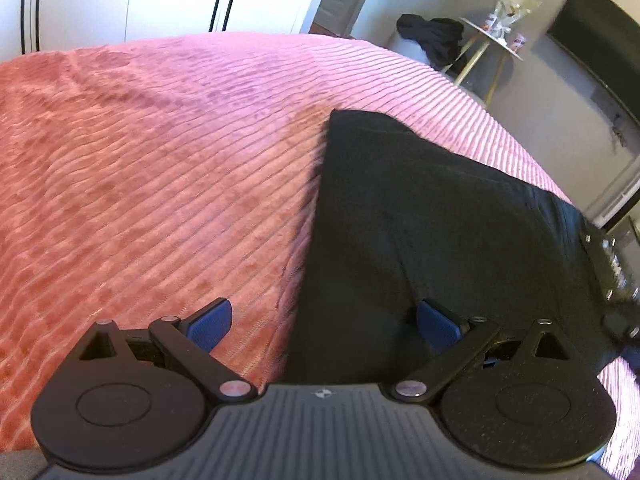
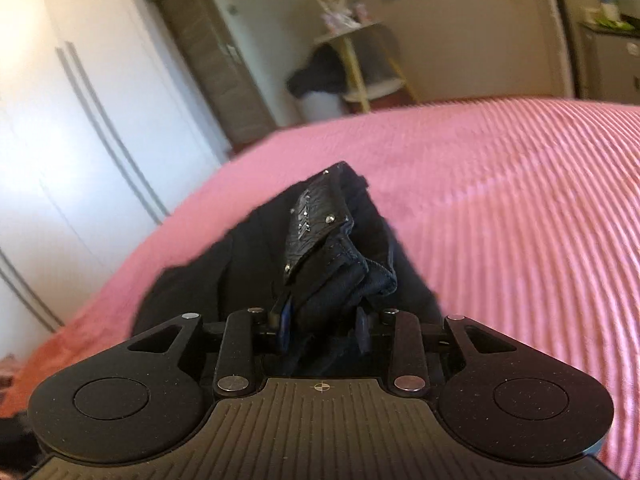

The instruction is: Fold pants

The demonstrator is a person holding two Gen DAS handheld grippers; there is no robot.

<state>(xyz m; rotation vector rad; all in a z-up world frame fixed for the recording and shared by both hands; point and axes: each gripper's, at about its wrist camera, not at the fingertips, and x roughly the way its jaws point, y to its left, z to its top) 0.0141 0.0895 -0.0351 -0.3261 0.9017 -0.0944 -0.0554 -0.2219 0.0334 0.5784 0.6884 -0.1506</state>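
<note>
Black pants [image 1: 420,216] lie on a pink ribbed bedspread [image 1: 160,168], stretched from the near side toward the far right. My left gripper [image 1: 324,326] is open, its blue pads [image 1: 210,322] straddling the pants' left edge, one pad over the bedspread and one over the cloth. In the right wrist view my right gripper [image 2: 322,328] is shut on the bunched waistband end of the pants [image 2: 320,248], lifted off the bedspread [image 2: 500,208]; a studded leather patch [image 2: 316,220] shows on the waistband.
A small round side table [image 1: 492,36] with gold legs stands beyond the bed, with dark clothing [image 1: 432,36] piled beside it. White wardrobe doors [image 2: 60,140] and a door [image 2: 216,64] are behind. A dark screen [image 1: 600,40] hangs on the right wall.
</note>
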